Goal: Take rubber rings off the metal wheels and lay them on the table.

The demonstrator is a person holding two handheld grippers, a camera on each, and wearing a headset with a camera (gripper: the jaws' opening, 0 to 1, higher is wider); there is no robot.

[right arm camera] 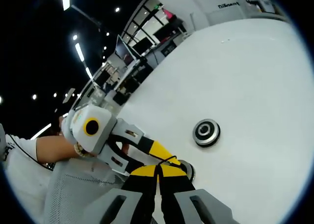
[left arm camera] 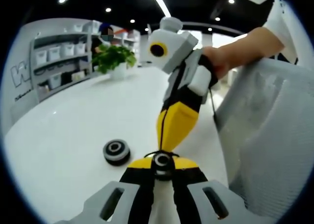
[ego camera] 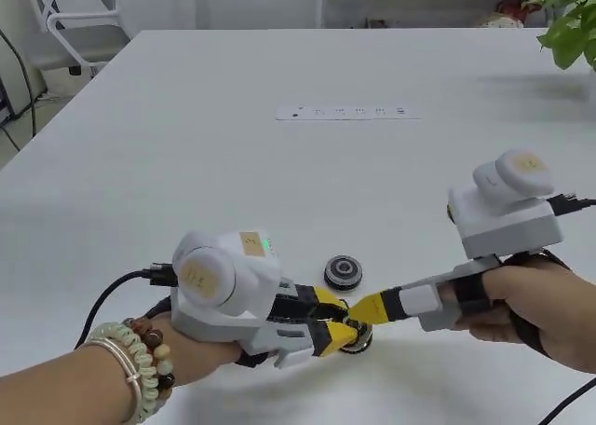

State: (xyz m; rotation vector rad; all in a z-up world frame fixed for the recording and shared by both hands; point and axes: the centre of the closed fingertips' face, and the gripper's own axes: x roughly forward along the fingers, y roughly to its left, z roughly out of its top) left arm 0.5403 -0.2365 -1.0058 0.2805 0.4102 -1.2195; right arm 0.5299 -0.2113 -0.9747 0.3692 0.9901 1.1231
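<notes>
Clamping 1 metal wheel (left arm camera: 162, 161) low over the table (ego camera: 279, 183), the left gripper (ego camera: 345, 334) is closed on it. The right gripper (ego camera: 366, 310) pinches that wheel's thin rubber ring (right arm camera: 170, 159), jaws nearly together. The 2nd wheel (ego camera: 344, 271) lies nearby with its ring apparently on, so both rings seem yet to come off.

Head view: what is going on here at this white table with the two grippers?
A person works with a gripper in each hand. The left gripper is shut on a small metal wheel and holds it low at the white table. The right gripper meets it tip to tip. Its jaws appear shut on the thin black rubber ring, which seems to be partly off the wheel. A second wheel lies flat on the table just behind them, with its black ring on it.
</notes>
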